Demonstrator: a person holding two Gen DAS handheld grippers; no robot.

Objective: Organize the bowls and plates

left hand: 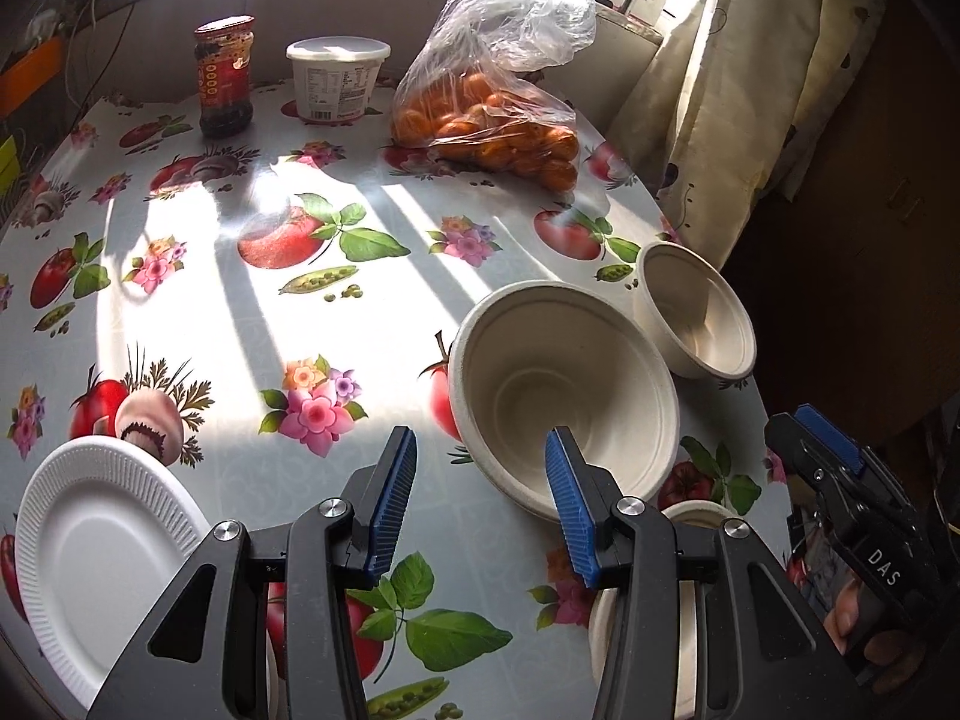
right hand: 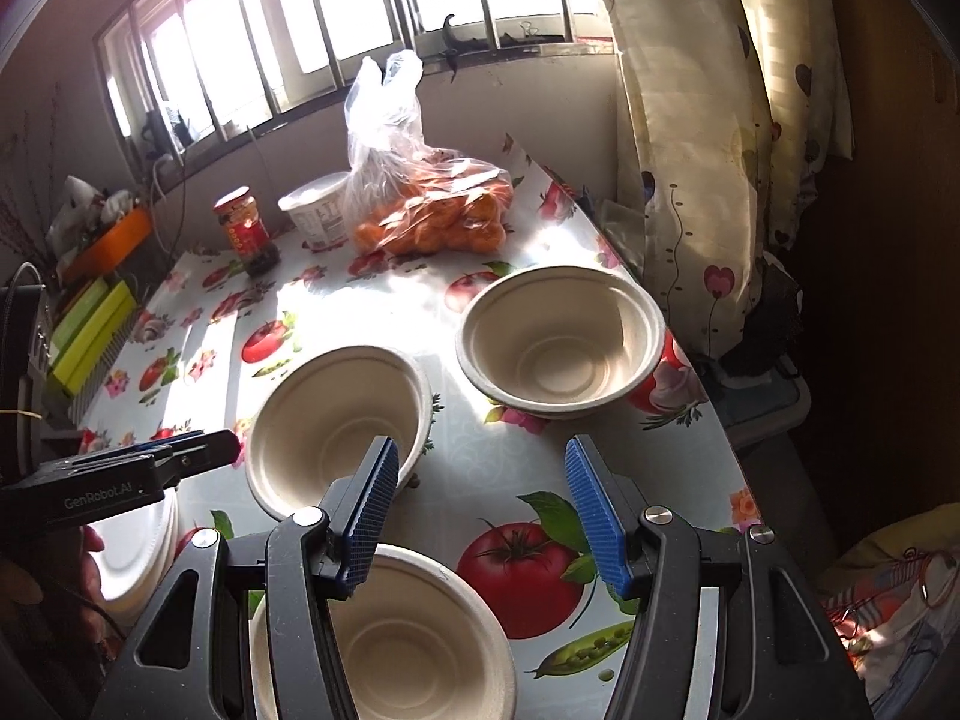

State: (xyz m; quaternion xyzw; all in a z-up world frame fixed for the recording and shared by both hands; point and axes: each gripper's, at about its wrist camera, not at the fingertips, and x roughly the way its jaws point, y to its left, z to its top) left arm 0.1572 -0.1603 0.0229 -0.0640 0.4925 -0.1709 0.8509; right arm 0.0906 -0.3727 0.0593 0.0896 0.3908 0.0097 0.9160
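Stacking is judged barely begun: three bowls [right hand: 339,420] [right hand: 561,342] [right hand: 414,636] are seen unnested on the table [left hand: 252,324], plates [right hand: 135,558] apart, while left tool [left hand: 480,498] and right tool [right hand: 480,516] are held open, empty.

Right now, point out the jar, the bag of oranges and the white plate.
Jar [left hand: 224,81], left wrist view, on its label.
Bag of oranges [left hand: 492,120], left wrist view, on the fruit.
White plate [left hand: 102,546], left wrist view, on its flat middle.
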